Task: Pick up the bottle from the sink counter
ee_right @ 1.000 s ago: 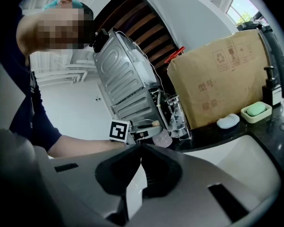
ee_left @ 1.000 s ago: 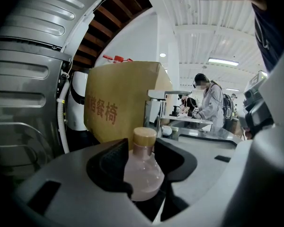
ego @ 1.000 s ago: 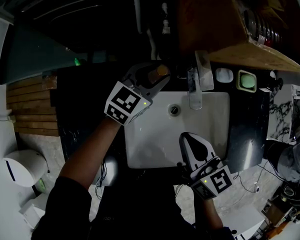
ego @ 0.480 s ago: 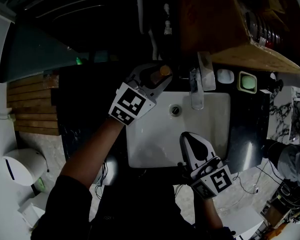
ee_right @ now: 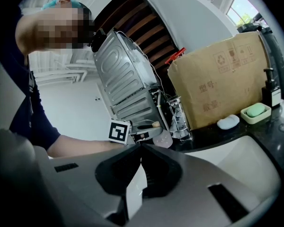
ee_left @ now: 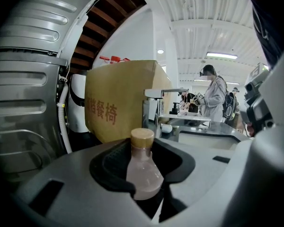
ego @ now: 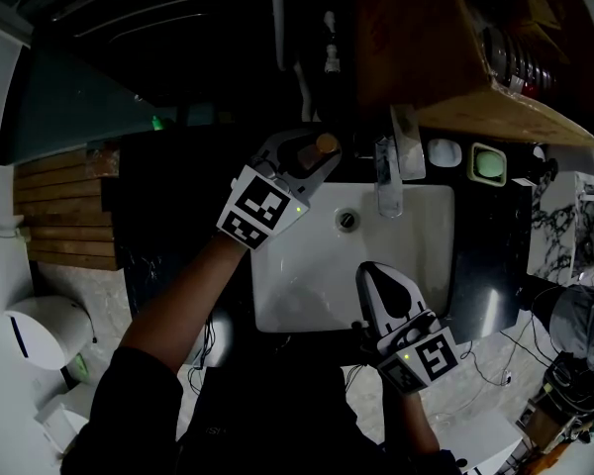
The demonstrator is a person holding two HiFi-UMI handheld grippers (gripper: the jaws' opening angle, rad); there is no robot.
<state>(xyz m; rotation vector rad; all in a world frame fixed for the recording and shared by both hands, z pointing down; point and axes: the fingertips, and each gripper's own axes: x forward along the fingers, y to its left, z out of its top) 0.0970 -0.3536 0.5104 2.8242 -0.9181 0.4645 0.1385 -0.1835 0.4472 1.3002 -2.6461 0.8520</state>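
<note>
A small clear bottle (ee_left: 144, 171) with a tan cap stands upright on the dark counter at the sink's back left corner. My left gripper (ee_left: 144, 161) has just been closing on it, and its black pads now press the bottle's body from both sides. From the head view the bottle (ego: 324, 144) shows at the tip of the left gripper (ego: 315, 149). My right gripper (ego: 374, 273) hovers over the front of the white sink (ego: 297, 285), shut, with nothing between its jaws. In the right gripper view its tips (ee_right: 141, 148) meet, and the held bottle (ee_right: 164, 137) shows beyond them.
A glass-like faucet (ego: 384, 171) stands behind the basin. Right of it are a white soap dish (ego: 443, 150) and a green soap (ego: 489, 160). A cardboard box (ego: 426, 47) sits behind the counter. A dark pump bottle (ee_right: 270, 91) stands at the far right.
The left gripper's jaws look slightly narrower around the bottle. Neither hand has otherwise shifted.
</note>
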